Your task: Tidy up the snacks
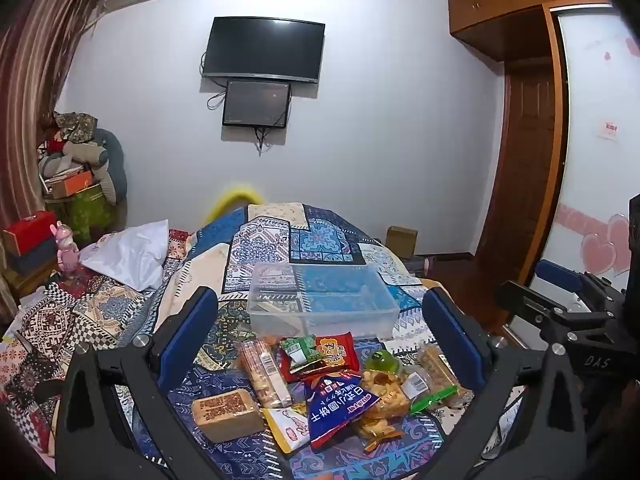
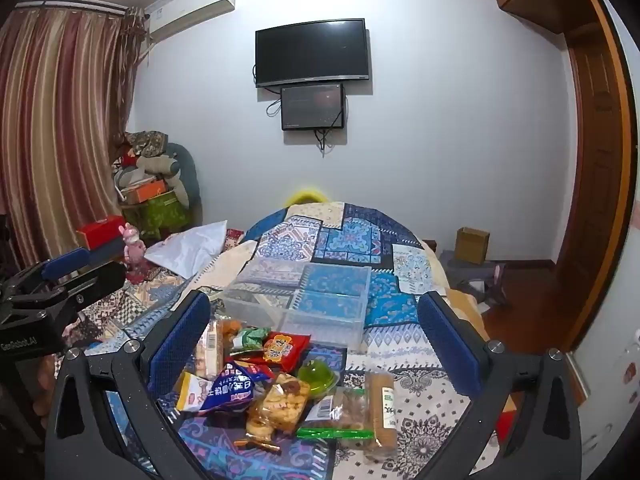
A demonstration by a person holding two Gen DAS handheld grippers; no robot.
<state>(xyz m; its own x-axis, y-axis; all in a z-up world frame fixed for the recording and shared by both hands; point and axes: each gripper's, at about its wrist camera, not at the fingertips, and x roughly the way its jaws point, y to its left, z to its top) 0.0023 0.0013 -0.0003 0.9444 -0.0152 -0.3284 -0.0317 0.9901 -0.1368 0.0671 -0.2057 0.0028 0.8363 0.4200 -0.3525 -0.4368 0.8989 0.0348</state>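
Note:
A heap of snack packets lies on a patterned bedspread: a blue packet (image 1: 340,404), a red packet (image 1: 334,350), a green jelly cup (image 1: 382,361), a tan wrapped block (image 1: 226,410) and a clear bag of fried snacks (image 2: 280,404). Just behind the heap stands a clear plastic bin (image 1: 320,300) with dividers, also seen as bin (image 2: 304,300). My left gripper (image 1: 320,328) hovers over the near side of the heap, wide open, nothing between its blue pads. My right gripper (image 2: 316,332) is likewise open and holds nothing. Each gripper shows at the edge of the other's view.
The bed runs away toward a white wall with a mounted TV (image 1: 262,50). A white pillow (image 1: 132,254) lies left of the bin. Boxes and a pink toy (image 1: 66,250) crowd the left side. A cardboard box (image 2: 472,245) and wooden floor lie to the right.

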